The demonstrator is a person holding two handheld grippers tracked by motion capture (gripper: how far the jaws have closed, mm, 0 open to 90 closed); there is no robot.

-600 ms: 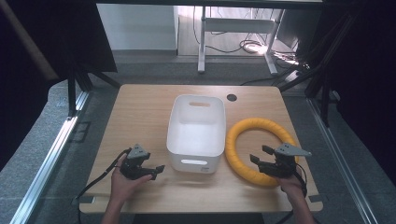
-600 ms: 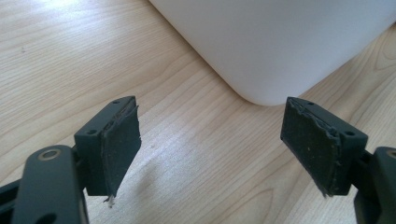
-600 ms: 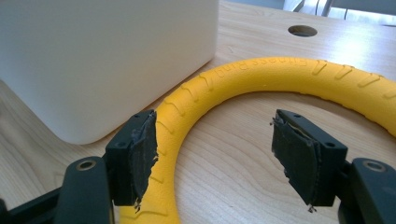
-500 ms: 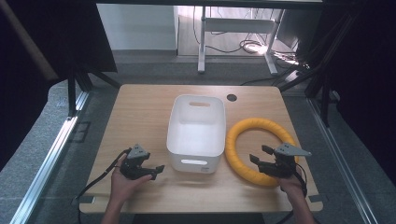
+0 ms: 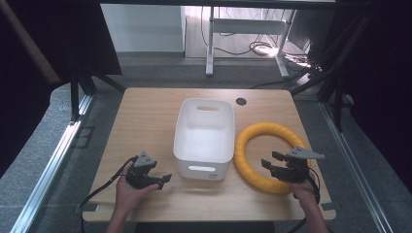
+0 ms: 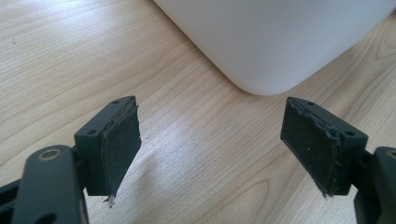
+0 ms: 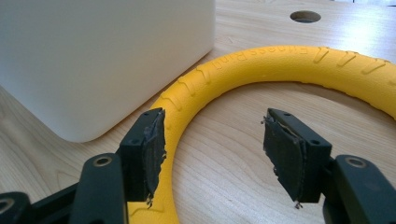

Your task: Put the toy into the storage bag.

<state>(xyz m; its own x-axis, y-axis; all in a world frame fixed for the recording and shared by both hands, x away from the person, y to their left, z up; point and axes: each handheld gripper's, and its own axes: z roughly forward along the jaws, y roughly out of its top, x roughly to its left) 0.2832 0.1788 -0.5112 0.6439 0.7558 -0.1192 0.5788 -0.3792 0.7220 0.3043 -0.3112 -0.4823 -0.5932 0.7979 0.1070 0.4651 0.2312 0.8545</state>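
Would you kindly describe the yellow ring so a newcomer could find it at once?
On the wooden table, look just right of the white plastic bin in the middle. The yellow ring lies flat there, beside the bin: the one brightly coloured, hoop-shaped thing.

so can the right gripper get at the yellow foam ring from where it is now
Probably yes: the right gripper has open jaws just over the near arc of the yellow foam ring, nothing lies between them, and the white plastic bin stands to the side.

Yellow ring [image 5: 268, 156], white bin [image 5: 204, 138], pale wood-grain table [image 5: 145, 121], black claws
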